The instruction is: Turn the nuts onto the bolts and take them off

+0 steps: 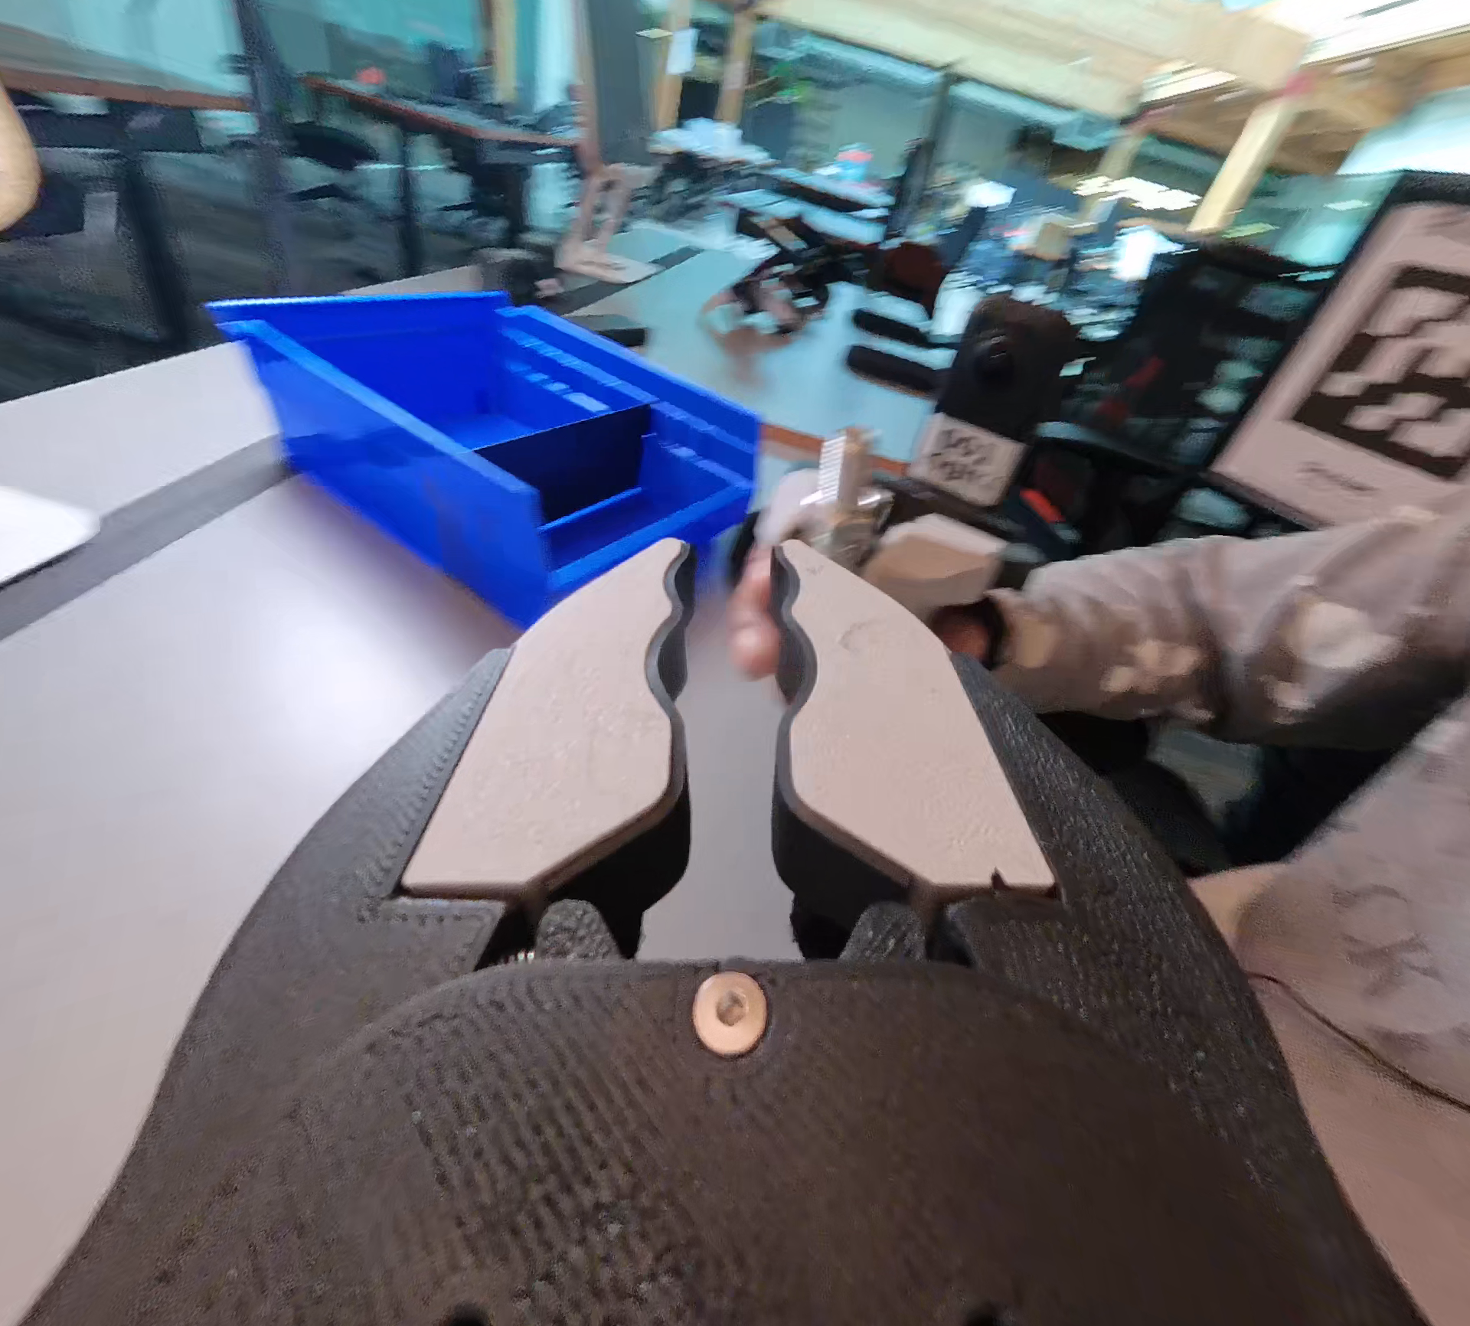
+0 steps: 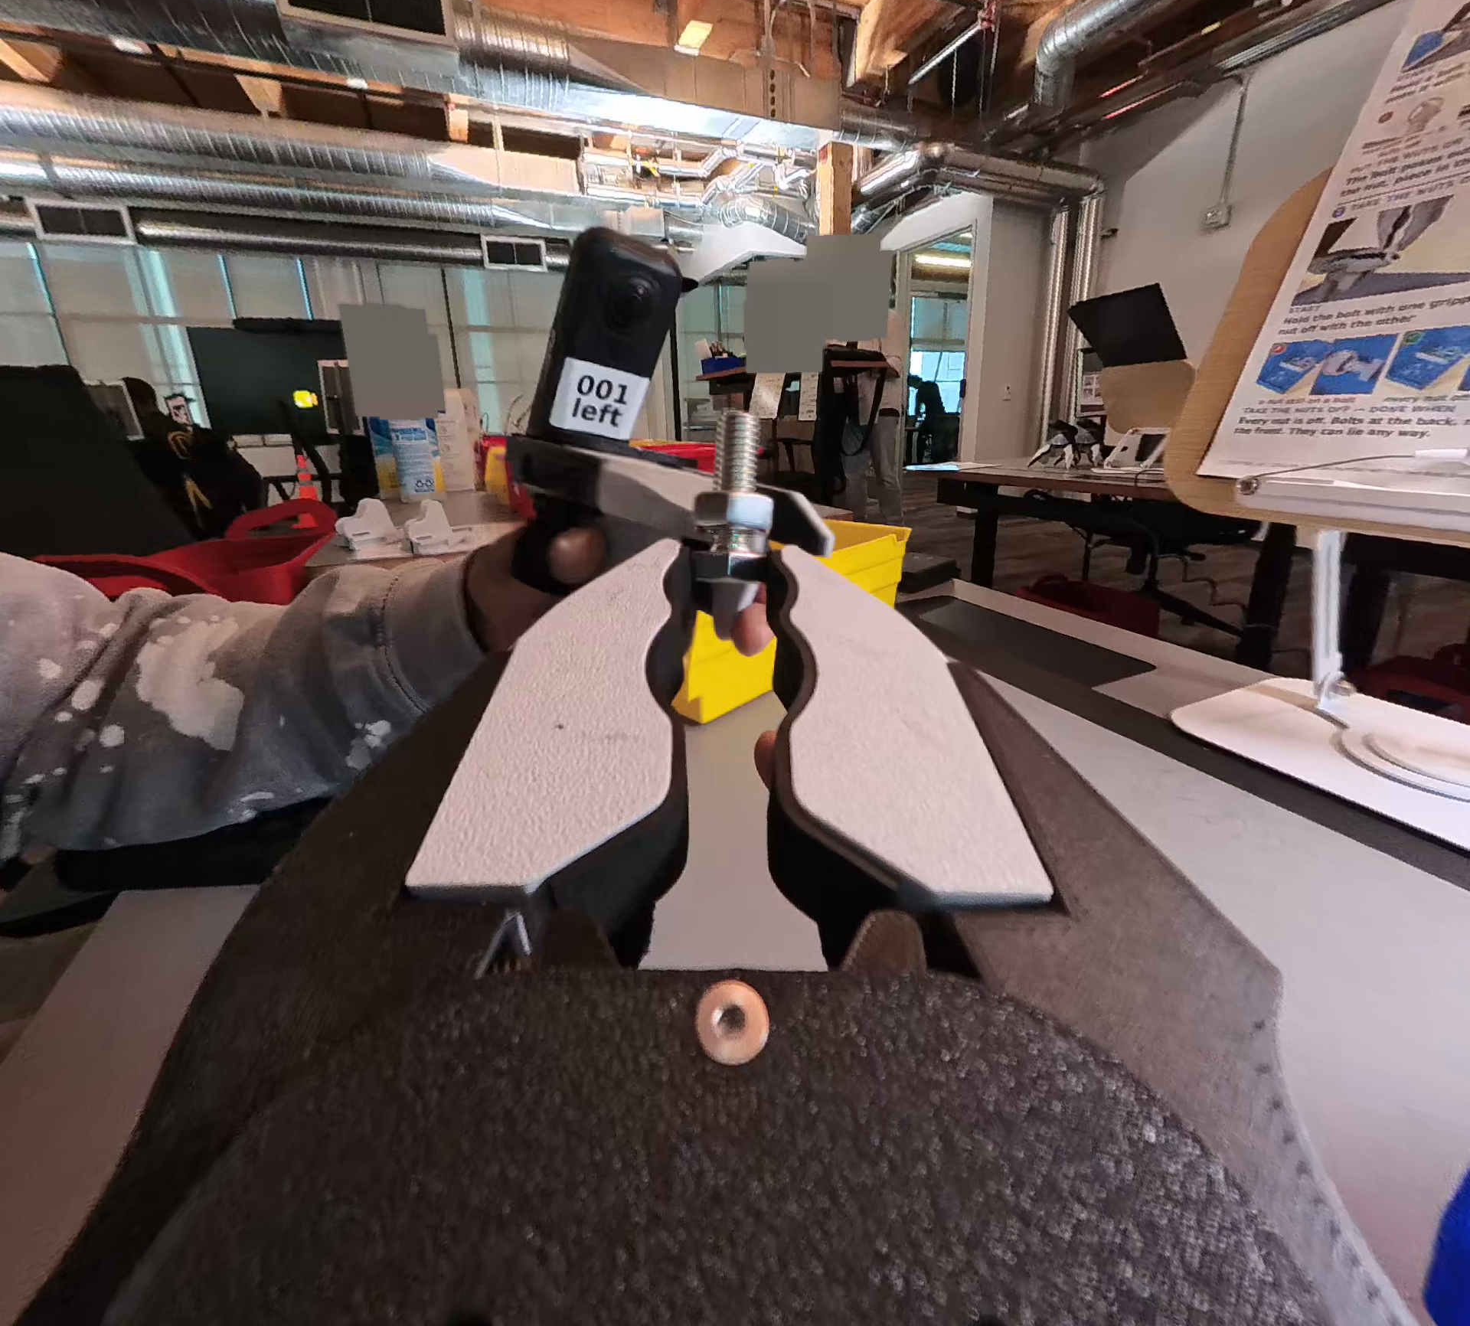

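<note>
In the right wrist view my right gripper [image 2: 733, 560] is shut on the head end of a steel bolt [image 2: 736, 441], which stands upright with its thread on top. A nut [image 2: 732, 510] sits on the thread just above my fingertips. The left gripper reaches in from the left, its fingers [image 2: 644, 496] level with the nut. In the blurred left wrist view my left gripper [image 1: 730, 556] has its jaws apart with nothing between them. The bolt [image 1: 845, 464] and the right gripper [image 1: 855, 532] are just beyond to the right.
A blue divided bin [image 1: 398, 437] stands on the grey table [image 1: 199, 691] ahead and left of the left gripper. A yellow bin [image 2: 843, 556] is behind the bolt. An instruction sheet on a white stand [image 2: 1312, 723] is at the right. Sleeved arms hold both grippers. The tips of both grippers are at nearly the same place.
</note>
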Available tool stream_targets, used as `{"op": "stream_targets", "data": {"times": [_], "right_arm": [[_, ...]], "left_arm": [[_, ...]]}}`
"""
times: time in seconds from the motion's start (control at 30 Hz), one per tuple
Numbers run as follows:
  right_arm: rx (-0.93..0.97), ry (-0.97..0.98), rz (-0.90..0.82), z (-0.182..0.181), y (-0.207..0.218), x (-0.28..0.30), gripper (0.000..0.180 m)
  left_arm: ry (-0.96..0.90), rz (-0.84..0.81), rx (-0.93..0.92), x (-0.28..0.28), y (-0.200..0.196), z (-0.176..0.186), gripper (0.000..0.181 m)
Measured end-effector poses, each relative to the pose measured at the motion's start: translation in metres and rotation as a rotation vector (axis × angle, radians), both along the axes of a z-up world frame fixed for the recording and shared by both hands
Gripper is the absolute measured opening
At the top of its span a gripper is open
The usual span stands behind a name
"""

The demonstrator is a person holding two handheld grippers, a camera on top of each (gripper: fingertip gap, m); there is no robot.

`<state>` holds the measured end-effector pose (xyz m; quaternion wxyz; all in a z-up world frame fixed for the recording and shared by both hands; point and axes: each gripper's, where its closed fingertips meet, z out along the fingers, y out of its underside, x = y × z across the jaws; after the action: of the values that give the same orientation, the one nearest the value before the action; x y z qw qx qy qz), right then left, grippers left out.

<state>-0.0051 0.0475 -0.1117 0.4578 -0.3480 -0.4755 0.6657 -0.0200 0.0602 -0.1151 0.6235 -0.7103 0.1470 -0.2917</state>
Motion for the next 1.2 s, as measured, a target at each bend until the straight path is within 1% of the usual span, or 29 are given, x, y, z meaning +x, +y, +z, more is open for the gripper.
{"op": "stream_targets", "data": {"times": [0.03,0.07,0.13,0.3,0.4,0.47,0.5,0.6,0.73,0.8,0.83,0.87,1.03,1.13,1.2], "right_arm": [[-0.011,0.005,0.001,0.002,0.002,0.001,0.018],[-0.007,0.008,-0.014,0.004,0.005,0.002,0.018],[-0.003,0.003,-0.025,0.003,0.007,0.001,0.018],[0.018,-0.02,-0.024,-0.003,0.001,-0.003,0.018],[0.019,-0.009,-0.021,-0.001,-0.001,-0.001,0.018],[-0.003,0.013,-0.002,0.004,0.002,0.002,0.018],[-0.002,0.017,-0.005,0.005,0.003,0.003,0.018],[0.003,0.019,-0.008,0.004,0.002,0.003,0.018],[0.015,0.009,-0.007,0.002,-0.001,0.001,0.018],[0.014,0.016,-0.009,0.004,-0.002,0.002,0.018],[0.012,0.029,-0.001,0.005,-0.002,0.003,0.018],[0.006,0.034,0.011,0.007,-0.002,0.005,0.018],[0.01,0.033,-0.002,0.007,0.001,0.005,0.018],[0.021,0.0,-0.064,0.007,0.012,0.001,0.018],[0.05,-0.03,-0.18,0.012,0.037,0.0,0.018]], "left_arm": [[0.025,0.042,0.001,-0.009,0.002,-0.002,0.02],[0.013,0.042,0.013,-0.012,0.0,0.0,0.021],[-0.036,0.002,0.029,-0.008,-0.005,0.007,0.025],[-0.037,-0.086,0.049,0.018,-0.009,0.009,0.034],[-0.035,-0.07,0.039,0.017,-0.006,0.006,0.031],[-0.015,0.014,0.027,0.003,0.0,0.004,0.016],[-0.009,0.023,0.036,0.0,0.0,0.005,0.016],[-0.051,-0.018,0.045,0.002,-0.005,0.01,0.023],[-0.071,-0.089,0.052,0.018,-0.01,0.015,0.032],[-0.029,-0.064,0.045,0.017,-0.008,0.011,0.031],[-0.024,-0.028,0.037,0.012,-0.005,0.011,0.019],[-0.006,0.016,0.033,0.004,-0.002,0.009,0.016],[-0.015,0.023,0.035,-0.002,-0.005,0.011,0.017],[-0.016,0.032,0.041,-0.002,-0.007,0.013,0.017],[0.02,0.081,0.053,-0.01,-0.01,0.012,0.017]]}}
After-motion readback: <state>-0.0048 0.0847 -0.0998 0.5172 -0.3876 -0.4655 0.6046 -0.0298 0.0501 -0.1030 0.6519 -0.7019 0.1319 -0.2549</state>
